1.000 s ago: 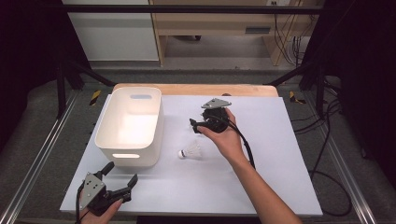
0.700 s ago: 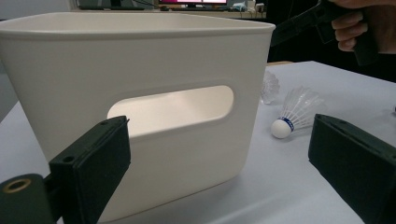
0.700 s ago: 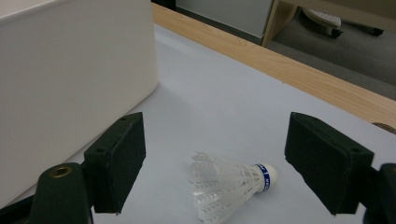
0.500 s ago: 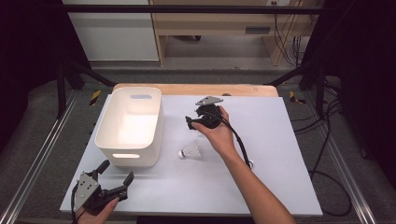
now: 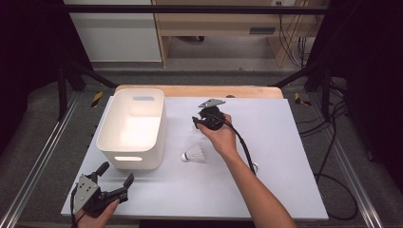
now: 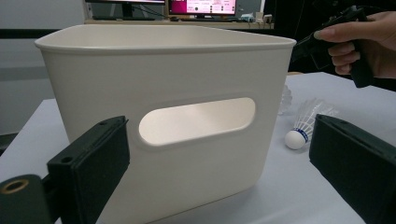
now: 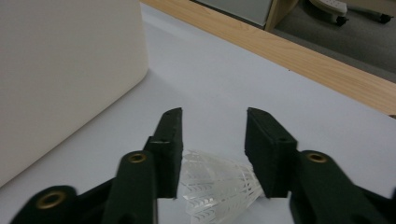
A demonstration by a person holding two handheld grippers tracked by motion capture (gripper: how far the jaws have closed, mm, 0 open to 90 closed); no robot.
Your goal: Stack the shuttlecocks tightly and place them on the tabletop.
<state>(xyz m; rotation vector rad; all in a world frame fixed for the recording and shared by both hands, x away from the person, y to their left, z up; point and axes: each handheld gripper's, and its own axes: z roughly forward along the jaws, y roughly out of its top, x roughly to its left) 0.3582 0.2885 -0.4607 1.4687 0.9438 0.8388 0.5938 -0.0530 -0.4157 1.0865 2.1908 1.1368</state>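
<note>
Item: shuttlecock (image 5: 194, 153), lying on its side on the white bench (image 5: 285, 190), just right of the bin (image 5: 133, 128); cork end points toward the bin, feathers toward the right hand.
Right gripper (image 5: 198, 122): nearer, raised just beyond the shuttlecock, jaws moderately apart, empty.
Left gripper (image 5: 115, 182): near the bench's front edge, jaws wide, empty.

Left gripper (image 5: 114, 179) low near the table edge, jaws wide; right gripper (image 5: 196, 121) raised mid-table, jaws seemingly part-open.
</note>
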